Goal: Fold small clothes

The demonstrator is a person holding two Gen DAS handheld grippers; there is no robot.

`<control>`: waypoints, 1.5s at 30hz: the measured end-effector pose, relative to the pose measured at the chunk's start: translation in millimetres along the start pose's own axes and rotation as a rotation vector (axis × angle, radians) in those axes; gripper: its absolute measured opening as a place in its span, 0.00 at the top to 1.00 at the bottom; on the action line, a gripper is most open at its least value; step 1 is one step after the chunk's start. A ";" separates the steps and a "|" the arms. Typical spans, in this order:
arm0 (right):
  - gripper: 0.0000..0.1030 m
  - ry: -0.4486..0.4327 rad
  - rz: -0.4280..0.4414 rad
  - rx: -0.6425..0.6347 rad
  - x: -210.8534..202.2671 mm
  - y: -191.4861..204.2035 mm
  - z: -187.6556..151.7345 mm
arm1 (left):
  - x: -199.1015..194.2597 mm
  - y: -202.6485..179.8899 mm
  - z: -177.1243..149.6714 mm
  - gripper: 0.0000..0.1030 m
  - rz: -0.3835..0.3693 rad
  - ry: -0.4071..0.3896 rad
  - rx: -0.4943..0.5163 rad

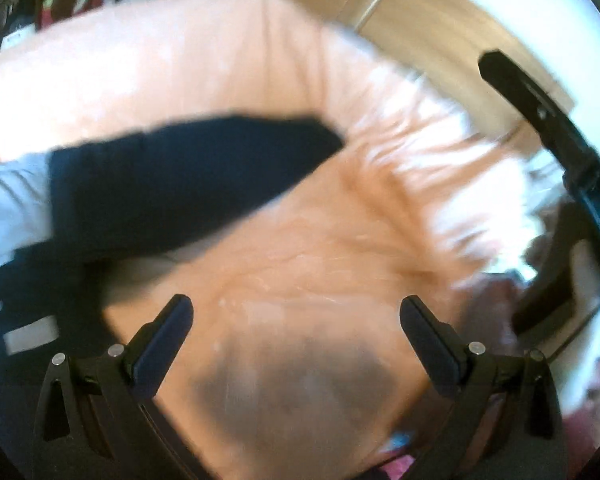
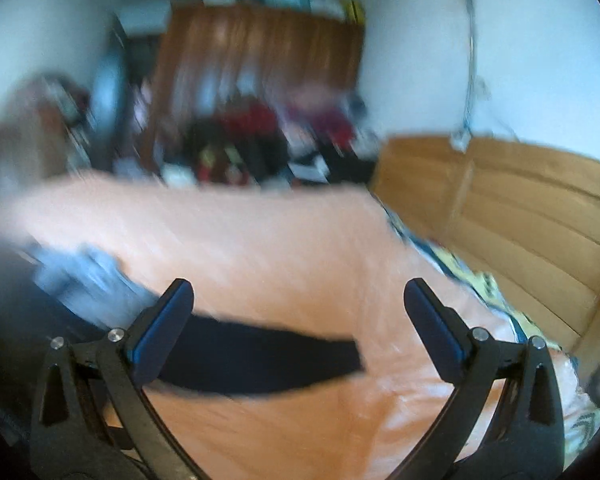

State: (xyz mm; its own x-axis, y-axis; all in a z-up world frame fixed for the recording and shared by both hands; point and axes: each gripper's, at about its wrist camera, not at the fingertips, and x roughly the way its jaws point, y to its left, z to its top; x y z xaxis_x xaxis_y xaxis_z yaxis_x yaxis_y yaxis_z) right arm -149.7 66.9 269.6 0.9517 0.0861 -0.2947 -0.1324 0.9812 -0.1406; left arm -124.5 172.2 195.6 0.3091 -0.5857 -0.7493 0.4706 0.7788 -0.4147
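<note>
- Left gripper [image 1: 296,340]: jaws spread wide, nothing between them, hovering over the peach bed cover [image 1: 300,248] w/o touching any cloth
- Right gripper [image 2: 298,322]: jaws likewise wide apart and empty; its left finger overlaps the dark garment in view, but contact can't be told – both views blurred
- Dark garment [image 1: 172,184]: a long navy strip lying flat on the bed, at 10 o'clock from the left jaws; looks narrow, maybe partly folded, not sure
- Pale blue-grey clothes [image 2: 84,276] at 9–10 o'clock, bunched, prob. unfolded
- Judgement: early-to-mid; regrasp and most folds left
</note>
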 end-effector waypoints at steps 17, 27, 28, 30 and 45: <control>0.00 0.323 0.366 0.326 -4.0 105.1 -57.8 | -329.1 21.7 -84.8 0.00 -0.231 -0.487 -0.043; 0.00 0.757 1.056 -0.065 -86.1 357.2 -116.7 | -377.4 139.5 -127.7 0.00 0.042 -0.621 -0.273; 0.00 0.736 1.059 -0.084 -94.0 357.0 -109.8 | -385.6 155.7 -133.0 0.00 0.112 -0.648 -0.288; 0.00 0.703 1.008 -0.047 -100.0 331.4 -91.2 | -395.4 191.3 -142.7 0.00 0.316 -0.674 -0.297; 0.00 0.611 0.436 0.167 -75.7 170.1 -118.2 | -250.4 426.4 -260.0 0.00 0.710 -0.181 -0.494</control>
State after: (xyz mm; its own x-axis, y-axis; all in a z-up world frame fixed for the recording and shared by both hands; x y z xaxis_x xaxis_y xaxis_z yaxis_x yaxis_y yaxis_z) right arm -276.9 206.8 156.2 0.4947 0.4082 -0.7673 -0.3712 0.8975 0.2382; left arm -216.1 709.3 72.1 0.5387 0.0794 -0.8388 -0.2801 0.9558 -0.0894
